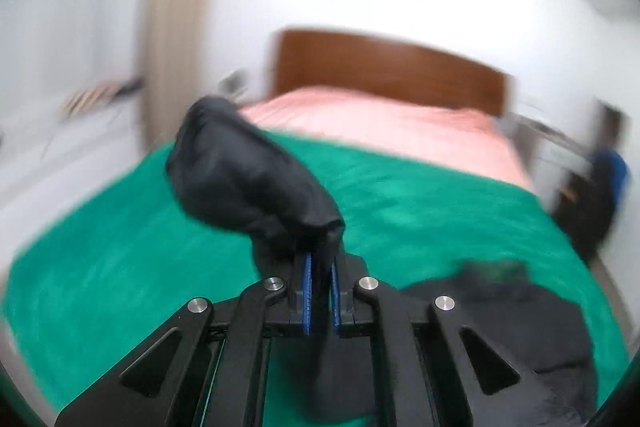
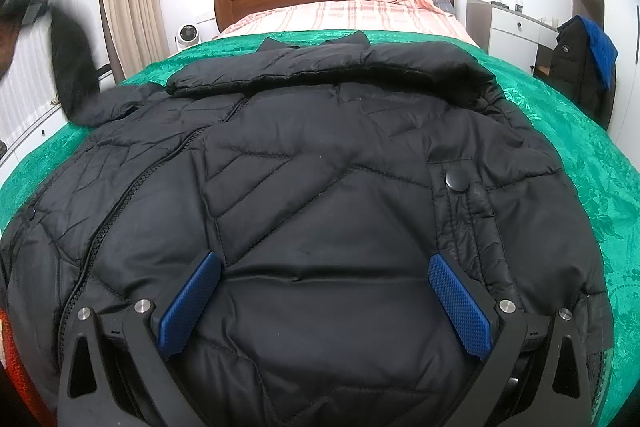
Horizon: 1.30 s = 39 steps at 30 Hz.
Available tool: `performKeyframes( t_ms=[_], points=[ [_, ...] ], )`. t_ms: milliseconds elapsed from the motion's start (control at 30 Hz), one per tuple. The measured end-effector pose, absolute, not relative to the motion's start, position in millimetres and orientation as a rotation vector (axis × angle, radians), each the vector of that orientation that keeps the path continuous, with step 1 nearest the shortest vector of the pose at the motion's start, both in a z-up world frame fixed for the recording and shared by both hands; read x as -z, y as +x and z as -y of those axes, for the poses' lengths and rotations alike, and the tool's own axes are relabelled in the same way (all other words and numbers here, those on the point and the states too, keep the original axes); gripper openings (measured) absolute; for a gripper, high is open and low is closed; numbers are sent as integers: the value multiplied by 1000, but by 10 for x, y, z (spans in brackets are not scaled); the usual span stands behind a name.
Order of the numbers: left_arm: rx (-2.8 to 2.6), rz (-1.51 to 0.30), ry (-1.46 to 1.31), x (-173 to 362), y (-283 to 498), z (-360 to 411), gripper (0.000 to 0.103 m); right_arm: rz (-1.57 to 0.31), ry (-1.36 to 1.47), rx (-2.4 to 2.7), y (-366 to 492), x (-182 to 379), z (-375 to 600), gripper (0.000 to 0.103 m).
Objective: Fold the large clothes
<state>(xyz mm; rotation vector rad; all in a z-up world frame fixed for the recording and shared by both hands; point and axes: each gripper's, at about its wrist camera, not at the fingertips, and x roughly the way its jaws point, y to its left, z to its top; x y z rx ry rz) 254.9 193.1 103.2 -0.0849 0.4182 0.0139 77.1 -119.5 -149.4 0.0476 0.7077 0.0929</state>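
Left gripper (image 1: 320,259) clamps jacket (image 2: 320,167) sleeve (image 1: 248,179) aloft | right gripper (image 2: 324,291) spread wide over the body | folding barely begun (blanket (image 2: 560,99) beneath)

Left claw (image 1: 320,267) pinching black sleeve (image 1: 244,175)

Left black two-finger gripper (image 1: 320,267): blue-padded fingers nearly together, pinching black fabric. Right black two-finger gripper (image 2: 324,297): blue-padded fingers (image 2: 191,303) spread wide, holding nothing.
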Motion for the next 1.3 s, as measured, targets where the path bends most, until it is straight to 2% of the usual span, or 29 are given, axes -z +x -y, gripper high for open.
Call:
performKeyframes(
  t_ms=[100,167,200,233,267,300,433,533,733,800,900,1100,1300],
  points=[
    [154,-372,49,-1233,2649,-864,7,-710,48,-93,784,1492,1196,103],
    [249,-374,142,-1142,2679,-145,11,-709,48,-93,784,1491,1195,103],
    [294,-392,186,-1022,2687,192,23,-709,48,-93,784,1491,1195,103],
    [341,-428,225,-887,2708,464,60,-709,48,-93,786,1491,1198,103],
    [382,-489,276,-678,2725,765,80,-709,48,-93,784,1491,1195,103],
    [399,-535,325,-437,2714,1027,93,-709,48,-94,788,1490,1200,103],
    [460,-651,421,260,2453,1358,92,-708,47,-95,787,1491,1196,103],
    [430,-723,449,554,2181,1124,92,-712,49,-100,797,1488,1204,103],
    [239,-805,464,652,1789,351,93,-717,48,-102,824,1484,1212,103],
    [149,-829,434,611,1633,60,99,-716,48,-102,821,1484,1212,103],
    [79,-855,361,699,1497,-198,100,-713,44,-99,824,1487,1206,103],
    [21,-876,254,1384,1524,-297,103,-689,38,-94,785,1515,1186,103],
    [4,-812,224,1464,1459,-302,103,-664,30,-88,742,1543,1165,103]
  ],
)
